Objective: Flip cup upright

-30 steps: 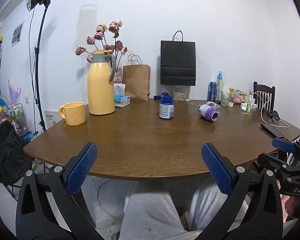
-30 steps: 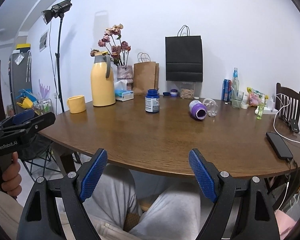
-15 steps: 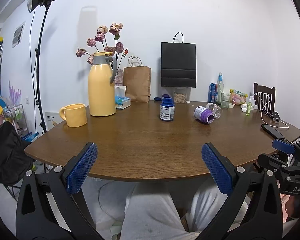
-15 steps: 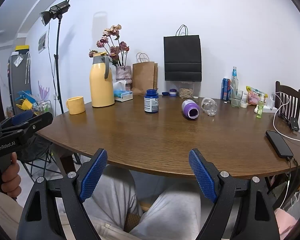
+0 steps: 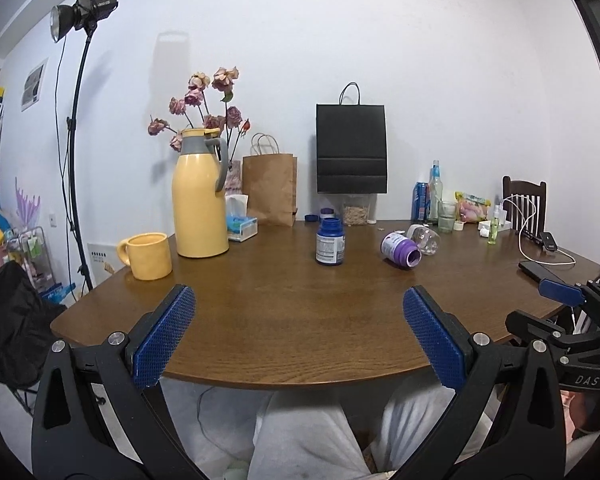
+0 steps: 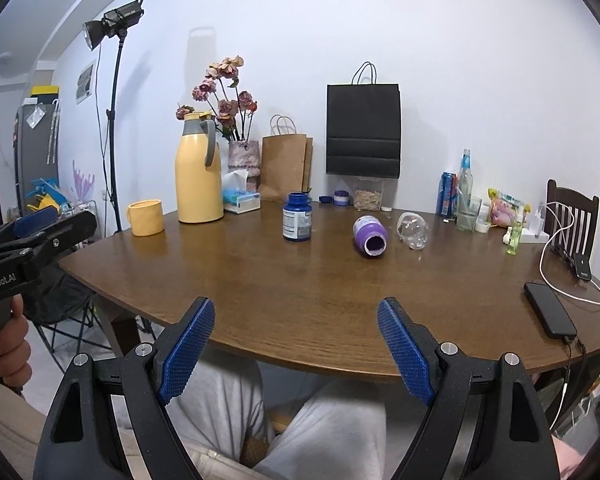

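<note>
Left wrist view: the left gripper (image 5: pixel 298 336) hangs over the near edge of the table (image 5: pixel 284 320), jaws wide and empty. The purple cup (image 5: pixel 401 249) lies on its side well beyond the right jaw, mouth toward the camera, with a blue bottle (image 5: pixel 330 242) upright to its left.

Right wrist view: the right gripper (image 6: pixel 296 346) also has jaws wide, holding nothing. The cup (image 6: pixel 369 236) lies tipped far ahead, roughly in line with the right jaw, a clear bottle (image 6: pixel 414 230) beside it.
</note>
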`<state>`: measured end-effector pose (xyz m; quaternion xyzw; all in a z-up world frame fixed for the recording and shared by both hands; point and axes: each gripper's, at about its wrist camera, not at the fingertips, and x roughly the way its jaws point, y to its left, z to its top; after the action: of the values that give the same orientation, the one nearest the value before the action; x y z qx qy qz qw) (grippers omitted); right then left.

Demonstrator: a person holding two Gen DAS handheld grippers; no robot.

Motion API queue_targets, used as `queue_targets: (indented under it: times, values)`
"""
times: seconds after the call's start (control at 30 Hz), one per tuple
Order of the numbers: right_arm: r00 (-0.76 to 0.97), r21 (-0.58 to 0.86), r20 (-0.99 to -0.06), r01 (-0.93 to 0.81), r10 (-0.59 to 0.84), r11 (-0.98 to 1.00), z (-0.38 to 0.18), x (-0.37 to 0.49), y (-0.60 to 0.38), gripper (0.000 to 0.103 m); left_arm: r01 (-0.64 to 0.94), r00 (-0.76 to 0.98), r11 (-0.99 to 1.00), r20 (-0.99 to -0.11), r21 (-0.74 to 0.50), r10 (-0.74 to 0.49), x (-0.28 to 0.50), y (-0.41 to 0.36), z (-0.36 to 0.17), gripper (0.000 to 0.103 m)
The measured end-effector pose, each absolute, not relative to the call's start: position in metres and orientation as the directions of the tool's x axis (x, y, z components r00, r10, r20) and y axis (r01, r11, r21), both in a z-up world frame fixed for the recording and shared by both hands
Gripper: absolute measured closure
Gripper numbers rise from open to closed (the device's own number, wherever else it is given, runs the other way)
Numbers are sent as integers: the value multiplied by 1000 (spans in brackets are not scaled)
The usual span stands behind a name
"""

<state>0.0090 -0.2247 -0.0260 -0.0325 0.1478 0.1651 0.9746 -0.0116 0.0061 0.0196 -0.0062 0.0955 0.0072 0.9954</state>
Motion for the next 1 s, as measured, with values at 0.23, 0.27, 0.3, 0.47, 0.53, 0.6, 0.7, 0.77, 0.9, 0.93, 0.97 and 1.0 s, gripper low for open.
queue_targets:
  times: [0.23, 0.27, 0.3, 0.47, 0.53, 0.6, 0.7, 0.77, 0.9, 0.93, 0.97, 1.0]
  values:
    - [910, -26, -275, -329, 309, 944, -19, 8, -226, 15, -14, 984, 1000, -178, -14, 11, -13, 7, 21, 0]
    - [911, -25, -273, -329, 310, 944, -19, 8, -226, 15, -13, 984, 1000, -177, -14, 10, -13, 7, 21, 0]
    - [911, -26, -271, -328, 309, 944, -18, 8, -226, 15, -12, 985, 1000, -174, -14, 9, -13, 7, 21, 0]
    - [913, -24, -272, -323, 305, 946, -18, 9, -227, 15, -3, 983, 1000, -183, -13, 1, -10, 6, 20, 0]
    - [912, -22, -274, -323, 305, 946, -18, 9, -228, 15, -5, 984, 1000, -180, -15, 2, -10, 7, 21, 0]
    - [914, -23, -272, -320, 302, 947, -18, 9, -228, 15, -9, 984, 1000, -175, -19, 5, -11, 7, 20, 0]
    - [913, -23, -272, -322, 304, 947, -18, 9, -228, 15, -8, 984, 1000, -180, -18, 4, -10, 8, 20, 0]
    - [913, -22, -272, -322, 304, 946, -18, 9, -228, 15, -8, 984, 1000, -179, -19, 4, -10, 8, 20, 0]
    - [914, -19, -269, -320, 303, 947, -19, 9, -229, 15, -11, 984, 1000, -180, -19, 7, -10, 7, 20, 0]
    - [914, -19, -269, -320, 303, 947, -19, 10, -229, 15, -12, 983, 1000, -181, -20, 8, -10, 7, 20, 0]
    - [914, -18, -269, -320, 304, 947, -19, 10, -229, 15, -12, 983, 1000, -183, -21, 8, -10, 7, 19, 0]
    - [914, -19, -270, -321, 304, 947, -19, 10, -229, 15, -13, 983, 1000, -182, -22, 9, -10, 7, 19, 0]
